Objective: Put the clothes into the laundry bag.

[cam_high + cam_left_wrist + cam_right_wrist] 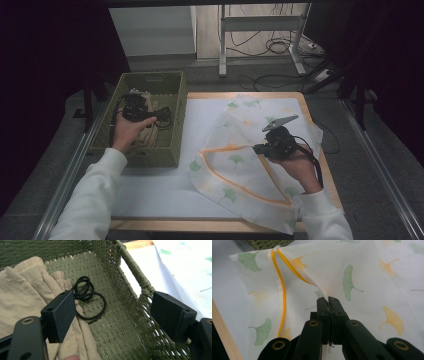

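Note:
In the high view my left gripper (134,107) reaches into a green woven basket (150,75) at the table's left. The left gripper view shows the left gripper (113,303) open and wide, with nothing between its pads. Beneath it lie a crumpled beige cloth (27,285) and black hair ties (88,298) on the basket floor. On the right, my right gripper (328,300) is shut on a pinched edge of a white mesh bag (362,272) printed with green and orange leaves. An orange zipper (283,290) runs along the bag's opening. The bag (240,165) lies spread on the table under that gripper (260,148).
A white mat (200,120) covers the wooden table (200,225). The basket wall (135,282) stands close to the left gripper's right jaw. Behind the table are a desk frame (222,45) and floor cables (280,47). Metal rails run along both sides.

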A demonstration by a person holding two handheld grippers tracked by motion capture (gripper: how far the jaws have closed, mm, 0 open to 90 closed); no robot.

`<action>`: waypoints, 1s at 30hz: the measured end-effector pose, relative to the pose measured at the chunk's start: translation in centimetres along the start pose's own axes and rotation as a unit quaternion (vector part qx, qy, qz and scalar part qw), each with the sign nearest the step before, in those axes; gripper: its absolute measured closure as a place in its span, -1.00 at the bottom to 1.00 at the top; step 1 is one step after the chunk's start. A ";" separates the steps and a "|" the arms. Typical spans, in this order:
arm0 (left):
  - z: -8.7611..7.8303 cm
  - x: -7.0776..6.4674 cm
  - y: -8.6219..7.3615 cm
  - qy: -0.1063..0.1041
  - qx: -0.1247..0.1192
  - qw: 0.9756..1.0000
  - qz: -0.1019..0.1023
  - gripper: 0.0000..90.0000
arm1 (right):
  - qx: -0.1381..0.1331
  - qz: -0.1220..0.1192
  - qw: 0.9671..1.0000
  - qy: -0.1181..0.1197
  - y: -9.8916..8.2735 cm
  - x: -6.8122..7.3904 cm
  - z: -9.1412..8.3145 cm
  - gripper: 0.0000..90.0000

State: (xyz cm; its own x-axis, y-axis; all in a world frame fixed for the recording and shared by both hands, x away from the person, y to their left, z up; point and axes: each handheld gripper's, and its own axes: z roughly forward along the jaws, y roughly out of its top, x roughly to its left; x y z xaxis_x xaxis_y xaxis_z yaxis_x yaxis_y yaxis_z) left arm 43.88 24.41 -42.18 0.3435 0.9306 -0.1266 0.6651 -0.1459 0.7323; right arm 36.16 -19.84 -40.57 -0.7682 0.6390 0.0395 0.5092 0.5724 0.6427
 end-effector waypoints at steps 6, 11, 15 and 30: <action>0.3 1.1 0.0 0.009 0.000 1.000 -0.011 -0.56 | -0.001 0.001 1.000 -0.001 0.0 0.0 -0.1 0.93; 0.6 2.4 -0.1 0.028 0.006 0.999 -0.021 -0.58 | -0.001 0.001 1.000 -0.001 0.0 -0.1 -0.1 0.93; 0.9 3.1 -0.2 0.025 0.012 0.999 -0.033 -0.60 | -0.002 0.002 1.000 -0.001 -0.1 -0.2 -0.2 0.93; 4.3 4.5 -0.5 0.042 0.065 0.996 -0.035 -0.70 | -0.004 0.007 1.000 -0.001 -0.2 -0.5 -0.4 0.93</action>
State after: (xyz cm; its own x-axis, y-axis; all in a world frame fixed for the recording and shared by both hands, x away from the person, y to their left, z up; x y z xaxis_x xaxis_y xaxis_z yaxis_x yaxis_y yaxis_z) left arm 47.91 27.22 -46.01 0.2403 0.9640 -0.1141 0.7681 -0.1169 0.6296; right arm 36.28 -20.44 -40.44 -0.7606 0.6476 0.0463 0.5165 0.5603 0.6476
